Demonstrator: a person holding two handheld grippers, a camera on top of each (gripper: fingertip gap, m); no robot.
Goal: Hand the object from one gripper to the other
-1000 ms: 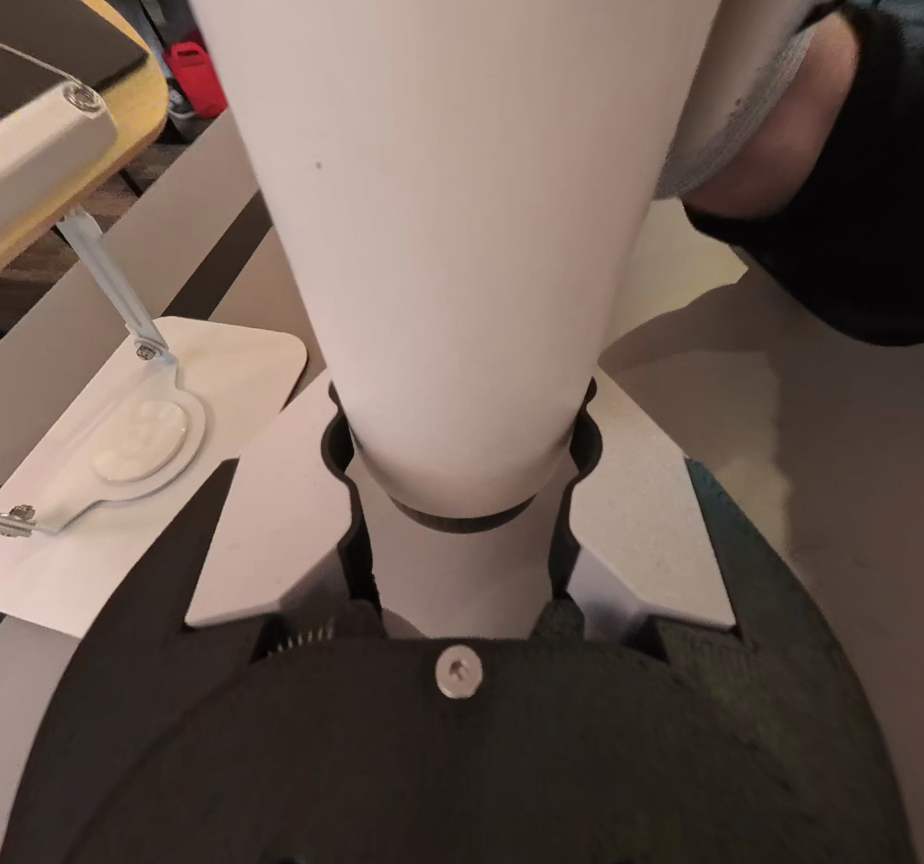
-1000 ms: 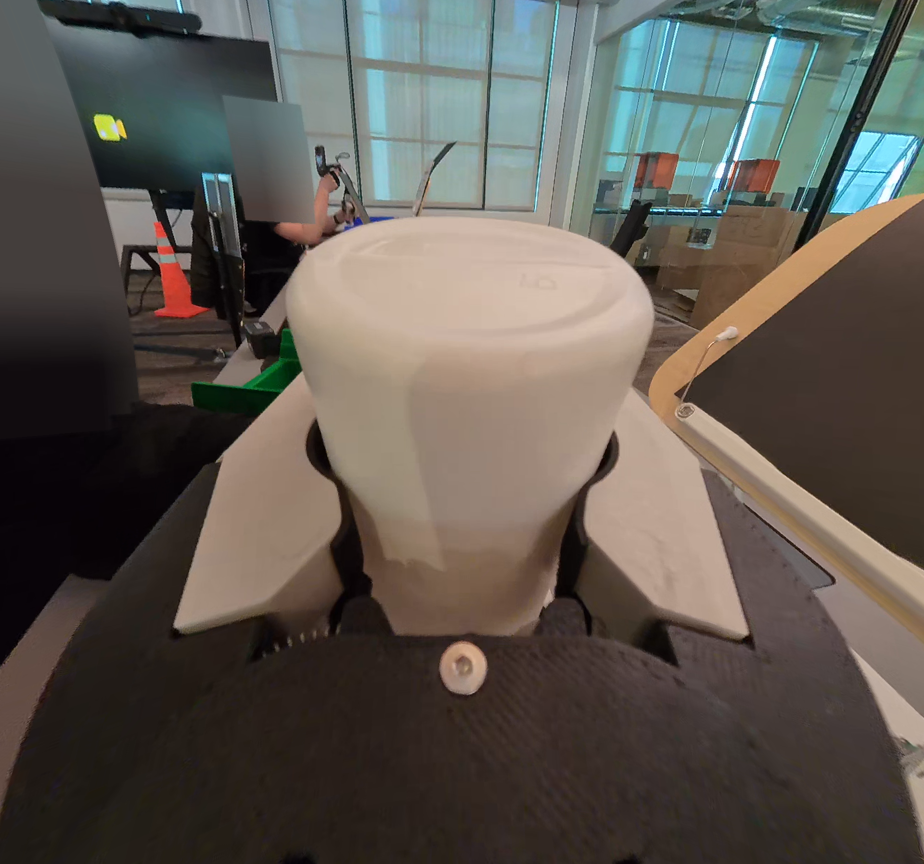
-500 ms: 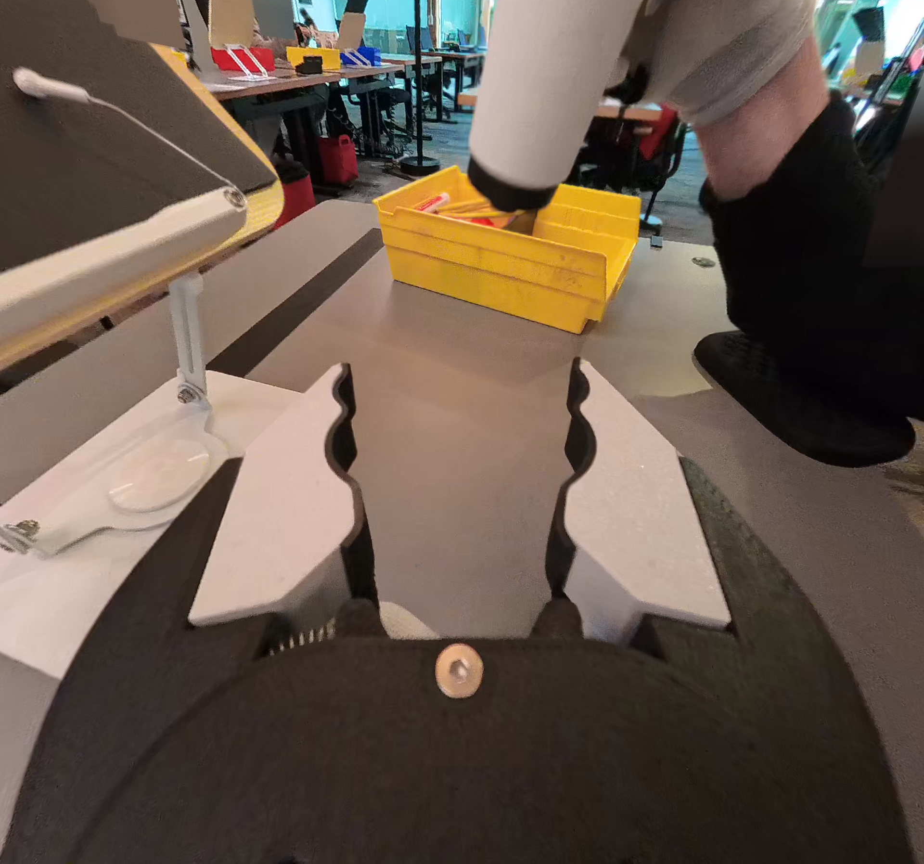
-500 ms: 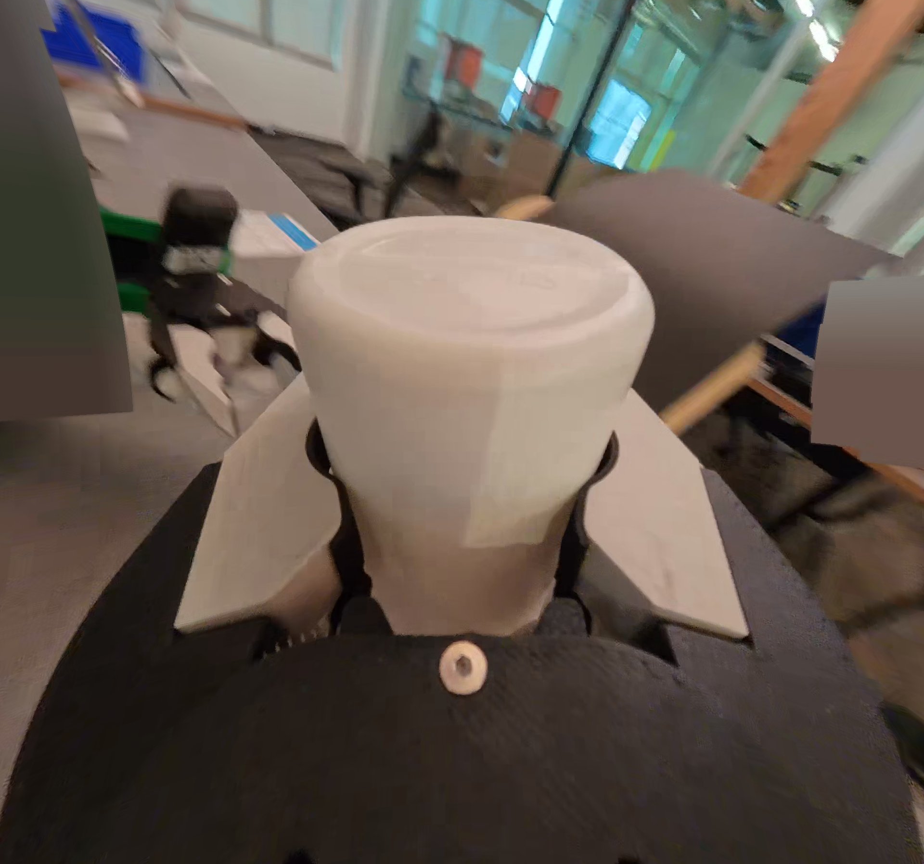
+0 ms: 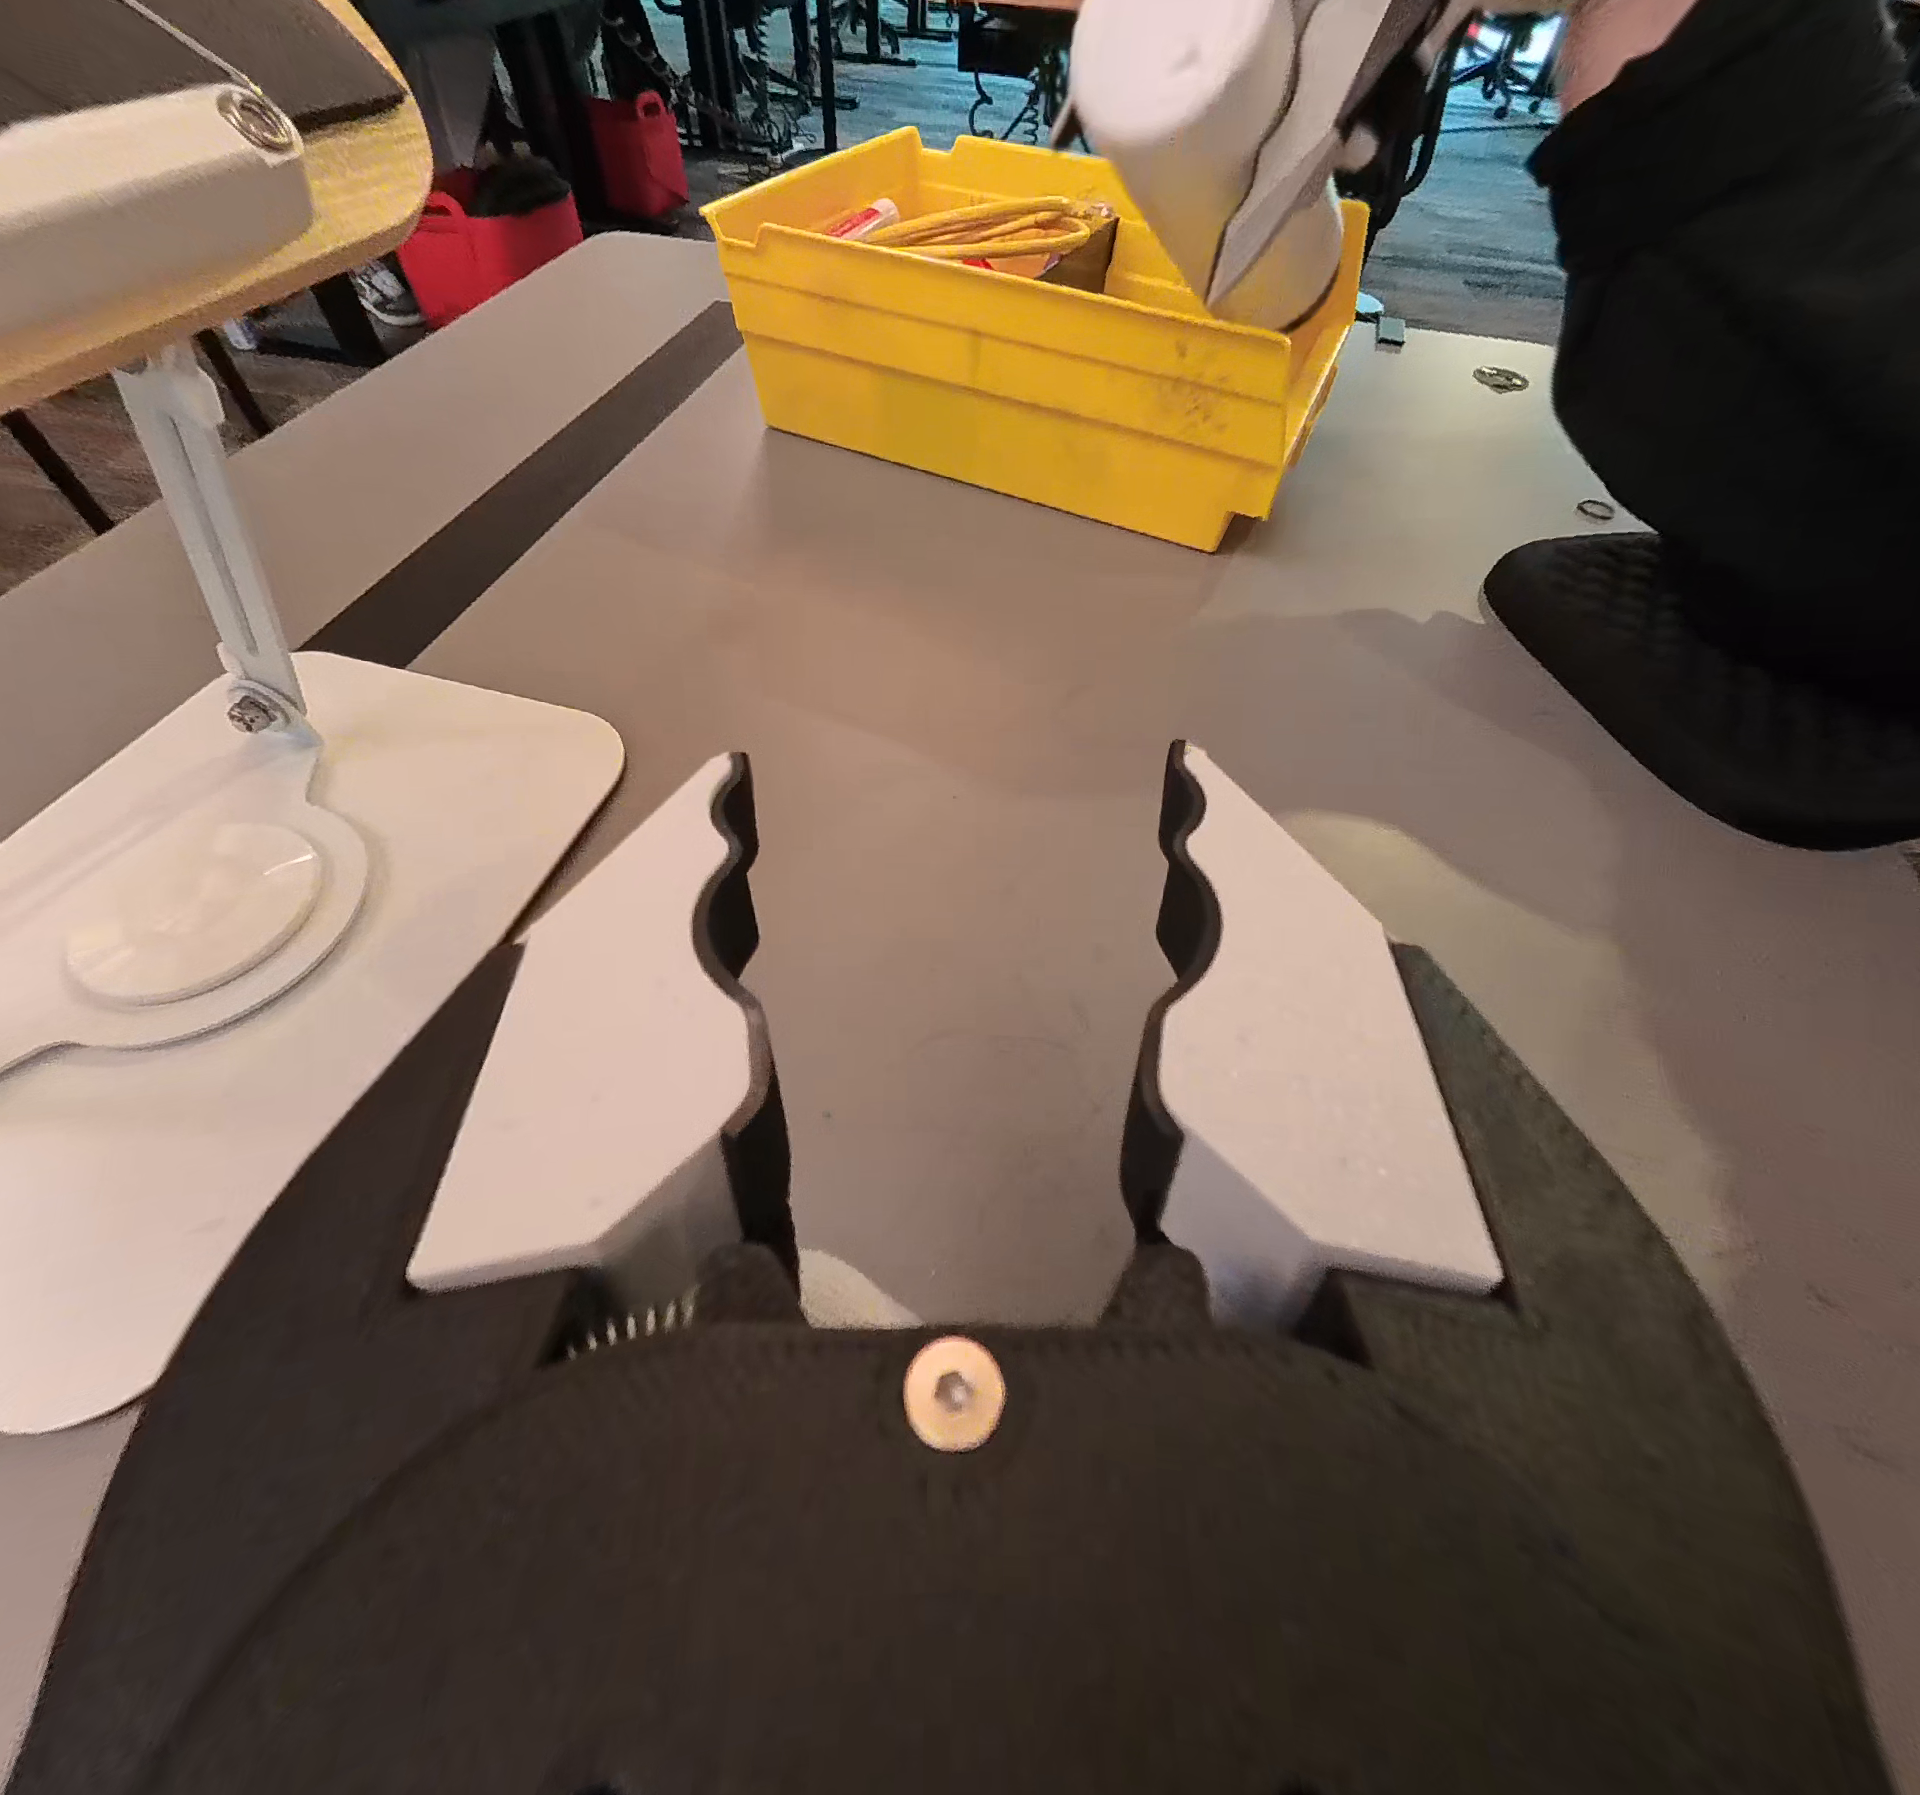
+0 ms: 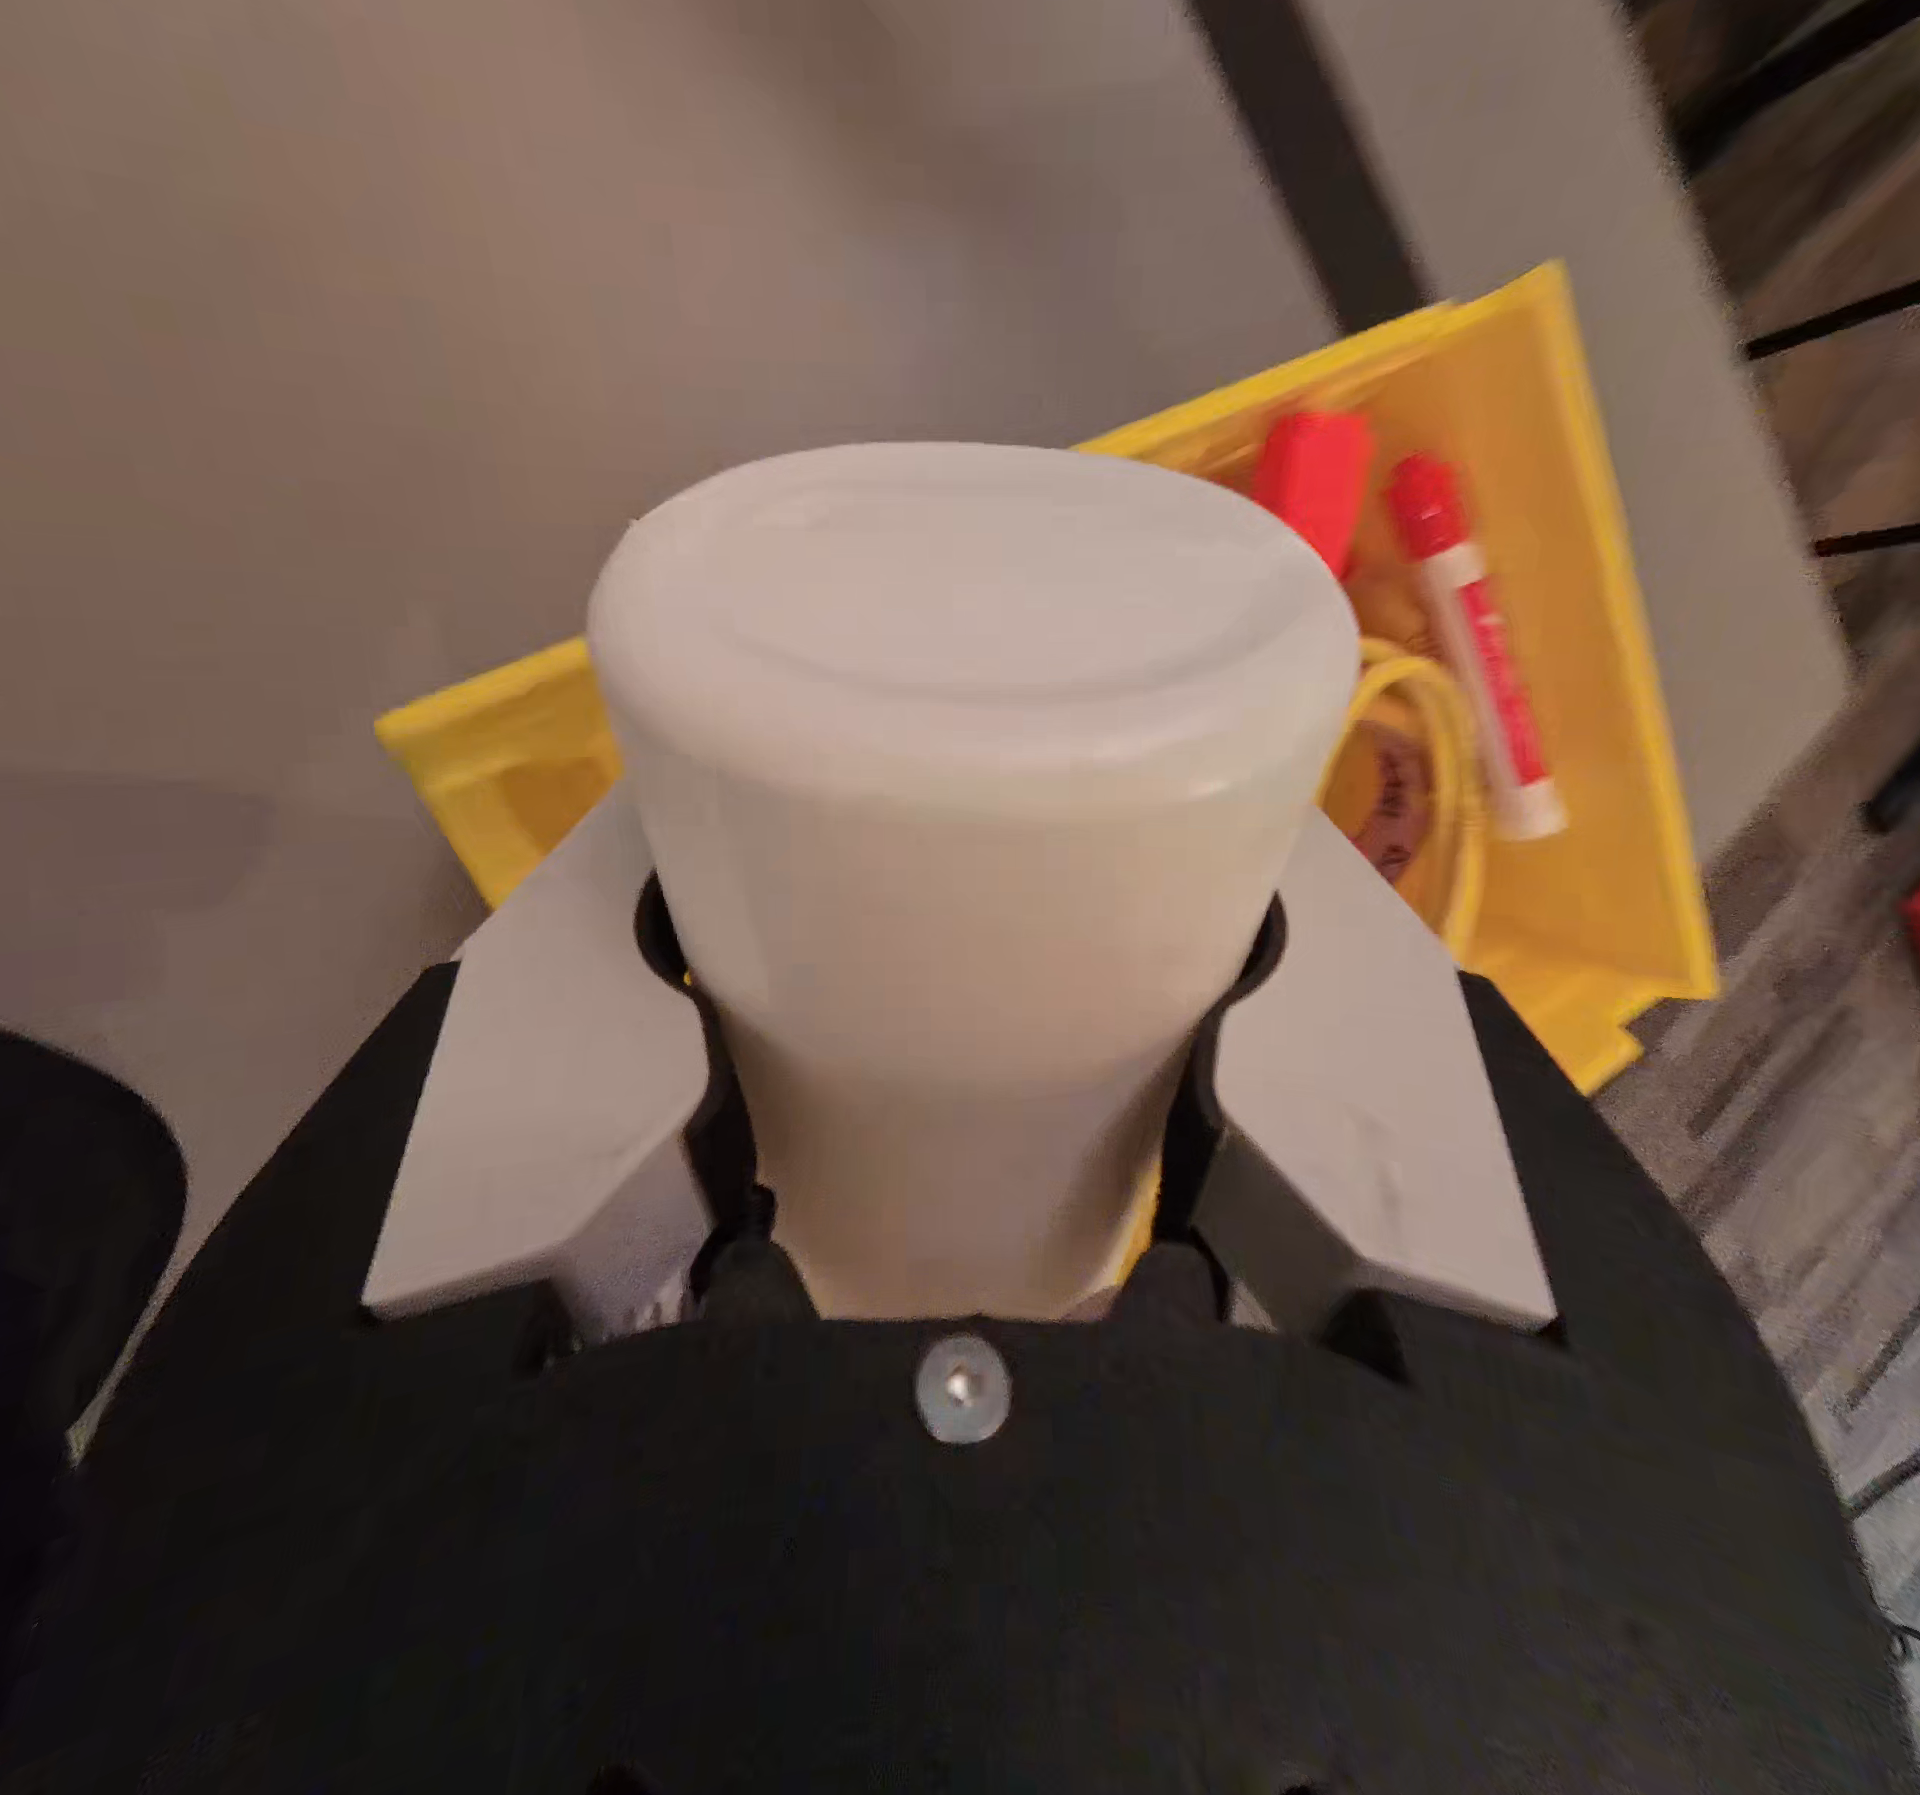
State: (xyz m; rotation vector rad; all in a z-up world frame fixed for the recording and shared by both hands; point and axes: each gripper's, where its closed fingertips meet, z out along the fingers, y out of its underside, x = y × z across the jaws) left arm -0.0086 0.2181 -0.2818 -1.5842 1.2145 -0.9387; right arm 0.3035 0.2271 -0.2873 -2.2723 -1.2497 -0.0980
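the right gripper (image 6: 961,956) clamps a white plastic bottle (image 6: 966,810) between its fingers, holding it in the air over the yellow bin (image 6: 1538,914), which sits on the grey table (image 5: 935,665) and contains a red marker (image 6: 1475,644) and a coiled yellow cable (image 5: 977,223). the left gripper (image 5: 956,924) hovers low over the table with jaws spread wide and nothing between them, well apart from the bottle. a white stand base (image 5: 343,810) lies to its left.

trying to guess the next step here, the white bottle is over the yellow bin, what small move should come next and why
Probably lower the right hand-held gripper a little further into the yellow bin, then open it. It is shut on the white bottle, which hangs tilted just over the bin's near corner, while the left hand-held gripper sits open and empty above the table.
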